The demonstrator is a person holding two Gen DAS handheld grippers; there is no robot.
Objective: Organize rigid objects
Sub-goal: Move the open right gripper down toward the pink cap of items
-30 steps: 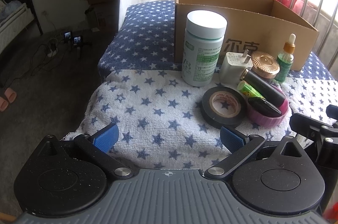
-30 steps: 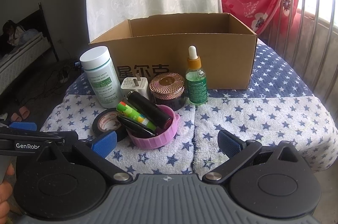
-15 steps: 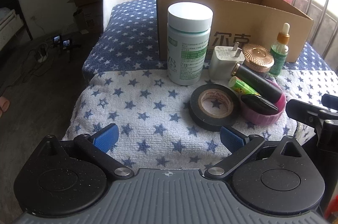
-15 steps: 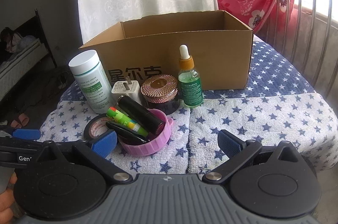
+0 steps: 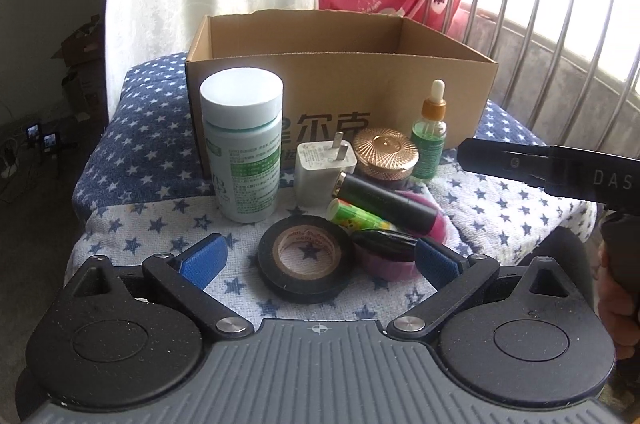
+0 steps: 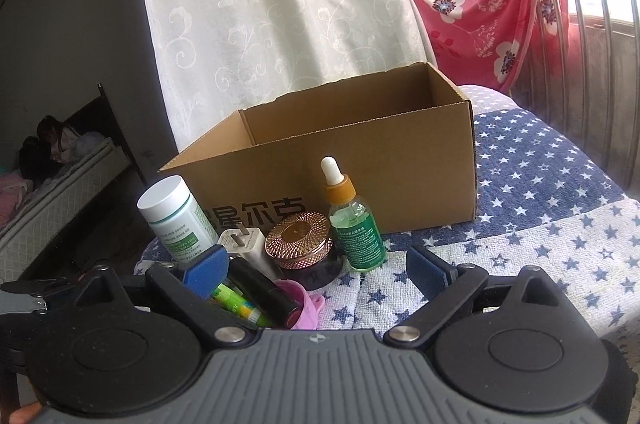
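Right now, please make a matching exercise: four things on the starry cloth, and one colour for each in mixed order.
Things:
1. tape roll
2. charger
3. dropper bottle
4. jar lid

Colours:
A. white
B. copper
C. black
D. green liquid, orange collar

Pairs: 1-C, 2-A, 3-D, 4-B

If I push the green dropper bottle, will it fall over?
Probably. The dropper bottle stands tall and narrow on soft towel, so a push up high could tip it. It looks like glass, so likely breakable and a bit slippery. Lying down, its round body might roll.
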